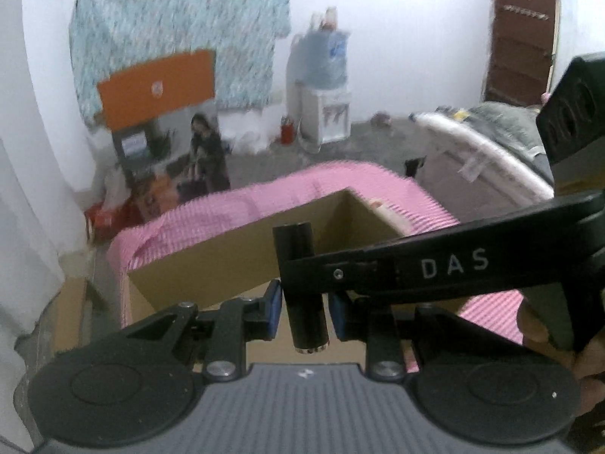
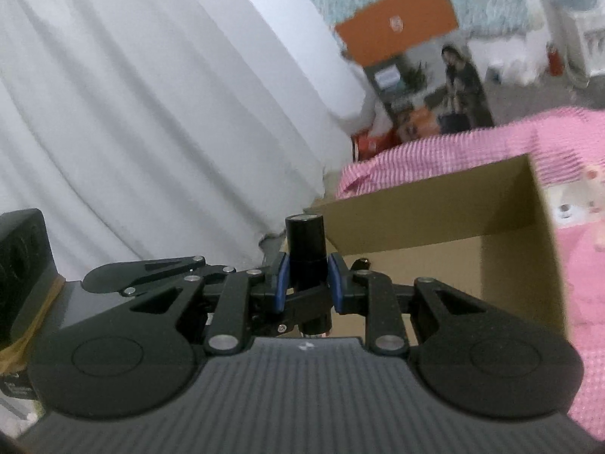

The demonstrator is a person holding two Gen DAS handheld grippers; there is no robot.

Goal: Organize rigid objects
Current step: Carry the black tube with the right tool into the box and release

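The left tongs [image 1: 304, 312] stand apart around the black cylinder [image 1: 300, 283], pads either side with gaps showing, while the right tongs [image 2: 308, 280] are clamped on it, likely a handover above the open cardboard box [image 2: 435, 204] at one o'clock on the pink cloth [image 2: 567, 128]. Only the left view shows the cylinder's silver lower end; only the right shows its flat top.
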